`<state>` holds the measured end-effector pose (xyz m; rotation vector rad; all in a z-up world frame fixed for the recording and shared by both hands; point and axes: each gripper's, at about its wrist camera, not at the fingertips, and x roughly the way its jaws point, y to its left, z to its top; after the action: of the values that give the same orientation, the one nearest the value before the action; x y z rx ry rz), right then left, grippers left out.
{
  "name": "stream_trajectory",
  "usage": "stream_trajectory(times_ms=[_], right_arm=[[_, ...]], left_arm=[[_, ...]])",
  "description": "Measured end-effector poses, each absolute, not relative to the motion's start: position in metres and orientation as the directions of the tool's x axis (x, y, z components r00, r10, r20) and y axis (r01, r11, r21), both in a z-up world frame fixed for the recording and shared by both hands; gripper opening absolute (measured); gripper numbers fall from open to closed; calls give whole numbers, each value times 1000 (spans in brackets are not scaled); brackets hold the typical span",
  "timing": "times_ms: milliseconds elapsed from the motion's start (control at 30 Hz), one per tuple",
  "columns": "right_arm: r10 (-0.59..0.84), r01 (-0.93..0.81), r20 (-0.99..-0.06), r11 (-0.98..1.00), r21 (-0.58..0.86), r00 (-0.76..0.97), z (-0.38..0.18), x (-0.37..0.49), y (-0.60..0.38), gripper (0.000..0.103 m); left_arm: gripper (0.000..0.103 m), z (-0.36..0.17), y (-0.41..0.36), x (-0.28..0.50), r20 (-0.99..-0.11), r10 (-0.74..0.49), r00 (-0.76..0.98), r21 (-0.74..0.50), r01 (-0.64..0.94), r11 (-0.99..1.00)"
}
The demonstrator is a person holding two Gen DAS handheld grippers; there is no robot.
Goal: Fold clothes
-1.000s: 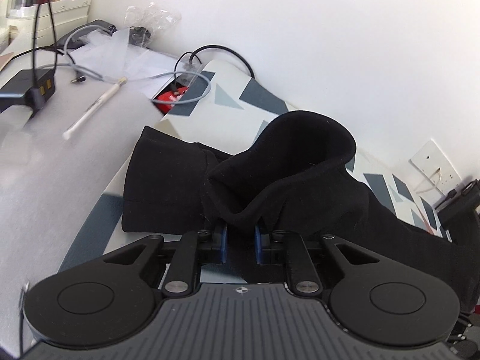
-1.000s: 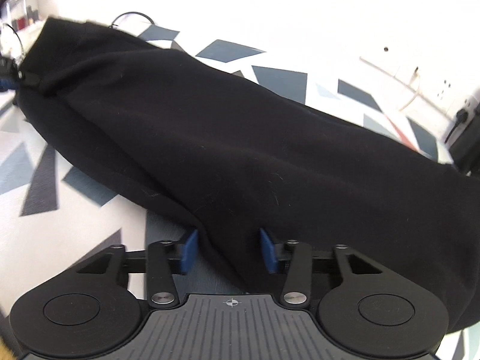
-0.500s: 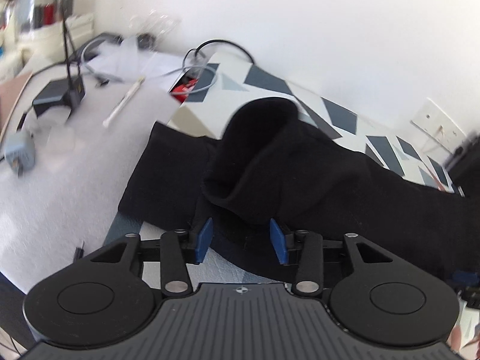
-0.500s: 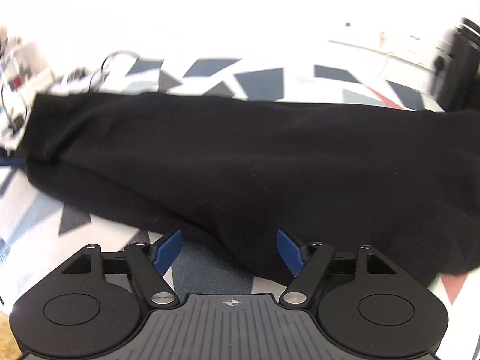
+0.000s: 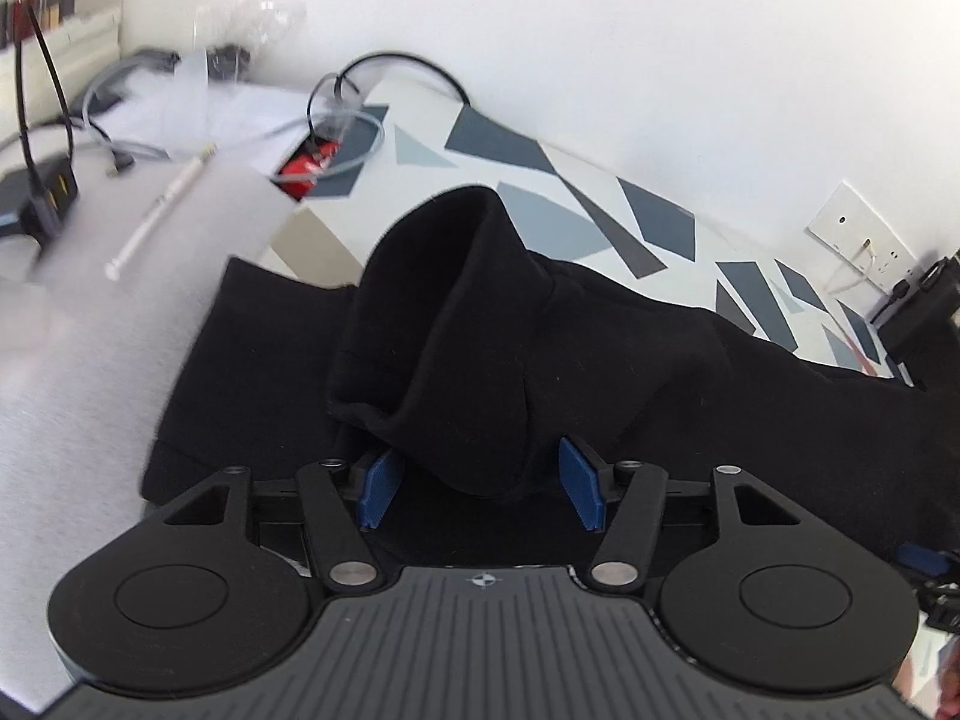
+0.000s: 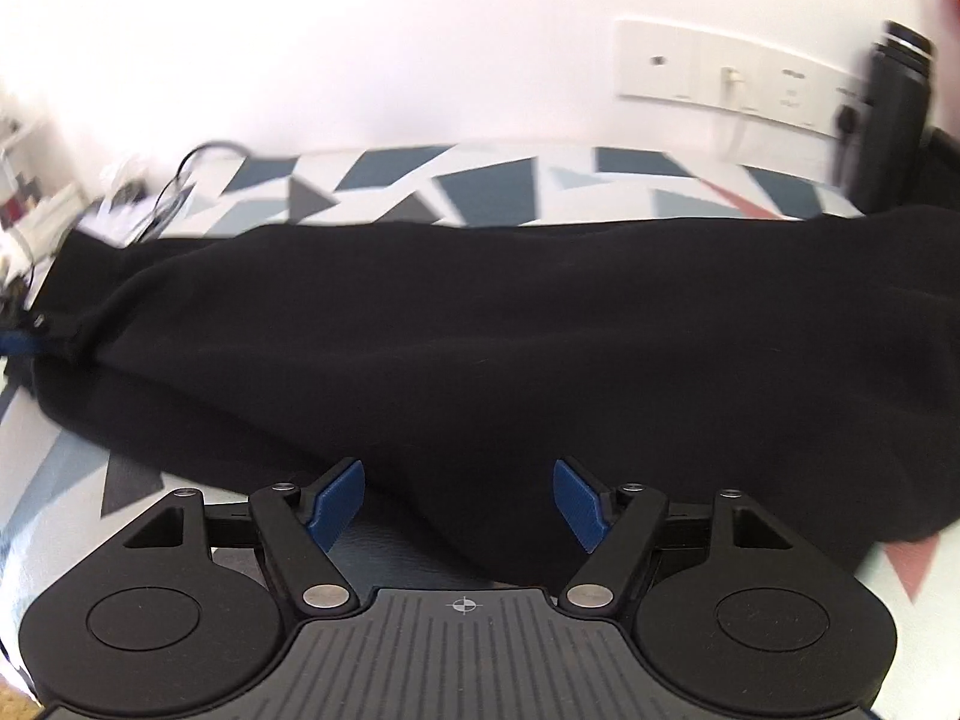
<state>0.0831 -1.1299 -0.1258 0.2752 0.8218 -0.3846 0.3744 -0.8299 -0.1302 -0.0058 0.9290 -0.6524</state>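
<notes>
We see a black garment (image 6: 480, 348) lying long and rumpled across the patterned mat (image 6: 492, 186), one end humped up. Our left gripper (image 5: 478, 483) and right gripper (image 6: 459, 501) gape around its near edge. Only the left view shows cables (image 5: 336, 138).

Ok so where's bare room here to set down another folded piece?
Bare patterned cloth runs between the black fleece garment and the white wall. The plain grey surface left of the garment is bare too. Its far end, with cables and white stick, is crowded.
</notes>
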Motion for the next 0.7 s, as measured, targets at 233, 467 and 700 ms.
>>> stream_trajectory(times_ms=[233, 467, 700], right_arm=[[-192, 454, -732, 873, 177, 654, -125, 88, -1152, 10], [-138, 408, -643, 865, 292, 753, -80, 68, -1178, 4], [-150, 427, -602, 835, 347, 784, -66, 82, -1206, 4]], left_arm=[[18, -129, -841, 381, -753, -523, 400, -268, 540, 798], [16, -67, -816, 366, -702, -624, 342, -337, 612, 715], [18, -64, -815, 390, -698, -640, 321, -405, 560, 723]])
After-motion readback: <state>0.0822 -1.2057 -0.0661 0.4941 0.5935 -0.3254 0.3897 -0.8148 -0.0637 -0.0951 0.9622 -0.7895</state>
